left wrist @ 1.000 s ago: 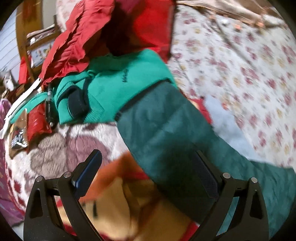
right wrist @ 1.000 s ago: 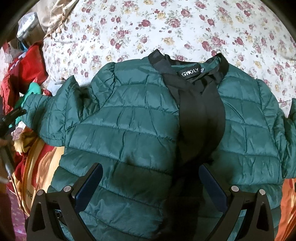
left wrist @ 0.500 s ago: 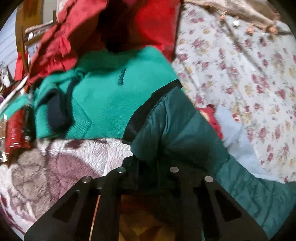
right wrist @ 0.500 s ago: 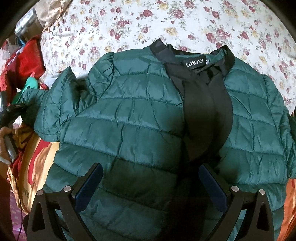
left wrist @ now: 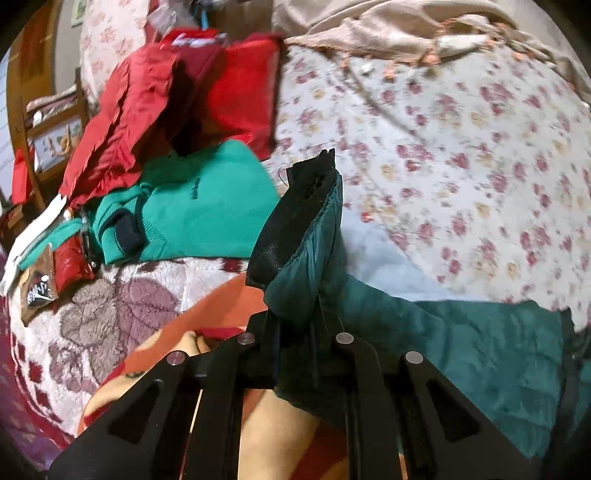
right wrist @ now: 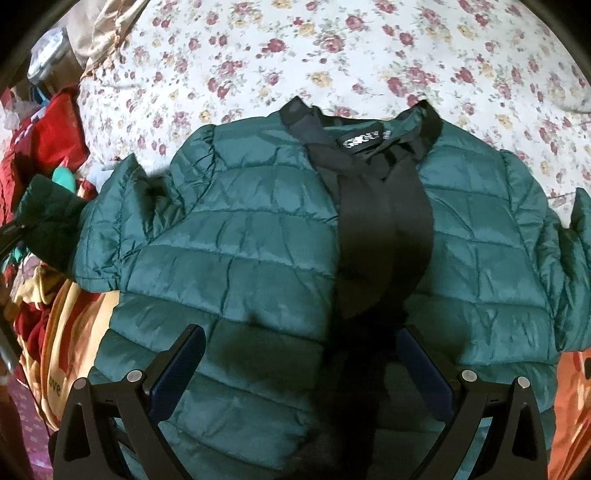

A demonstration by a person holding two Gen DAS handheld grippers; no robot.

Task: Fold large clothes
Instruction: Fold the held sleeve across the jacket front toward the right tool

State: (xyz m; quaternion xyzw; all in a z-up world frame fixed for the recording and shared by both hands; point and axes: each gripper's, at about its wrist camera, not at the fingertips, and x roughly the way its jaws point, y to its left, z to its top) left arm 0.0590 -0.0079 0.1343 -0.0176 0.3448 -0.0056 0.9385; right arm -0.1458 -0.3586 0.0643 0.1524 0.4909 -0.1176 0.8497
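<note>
A dark green quilted jacket with a black collar and black front band lies face up on the floral bed sheet. My left gripper is shut on the end of its left sleeve, whose black cuff stands lifted above the bed. The lifted sleeve also shows at the left of the right wrist view. My right gripper is open and empty, hovering over the lower front of the jacket.
A pile of red clothes and a bright green sweater lie to the left. A fleece blanket with flower pattern and an orange-yellow cloth lie under the jacket's left side. Beige fabric lies at the back.
My left gripper closed on the sleeve end and lifted it off the bed. My right gripper drifted a little closer over the jacket and stayed open.
</note>
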